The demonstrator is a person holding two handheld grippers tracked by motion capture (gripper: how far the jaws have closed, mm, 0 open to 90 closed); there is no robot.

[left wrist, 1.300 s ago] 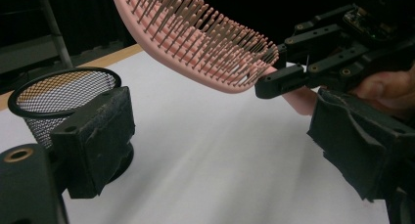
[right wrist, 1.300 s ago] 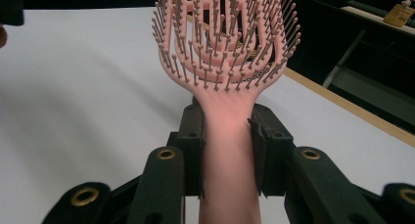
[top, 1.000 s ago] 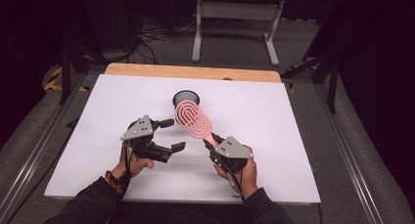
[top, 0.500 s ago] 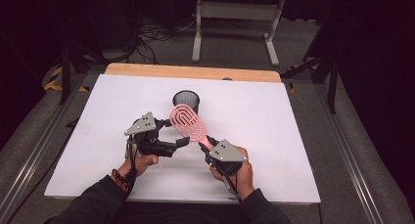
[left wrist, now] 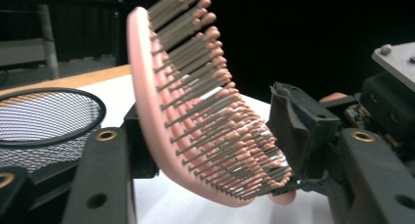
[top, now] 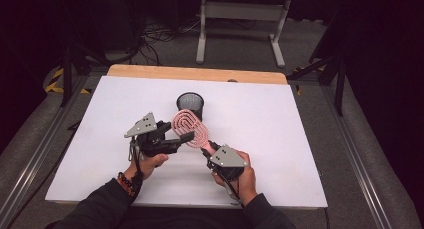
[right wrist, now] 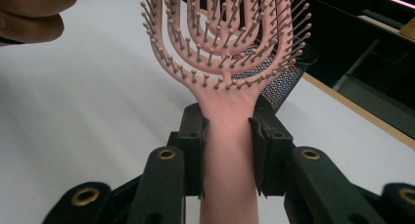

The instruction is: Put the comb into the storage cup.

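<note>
A pink vented hairbrush (top: 190, 126) hangs just above the white table, bristles facing left. My right gripper (top: 208, 147) is shut on its handle (right wrist: 229, 150), one pad on each side. My left gripper (top: 185, 134) comes in from the left, and its jaws have just been closing on the brush head (left wrist: 195, 111). In the left gripper view one pad (left wrist: 142, 145) lies against the back of the head and the other pad (left wrist: 298, 131) meets the bristle tips. A black mesh cup (top: 190, 103) stands upright just behind the brush.
The white board (top: 300, 139) covers the tabletop, with a wooden strip (top: 200, 73) along its far edge. Metal rails run down both sides. A grey stand (top: 240, 19) and cables lie on the floor beyond the table.
The brush has swung left towards the left gripper. The left jaws, wide open a second ago, have closed around the brush head. The right hand has shifted slightly left.
</note>
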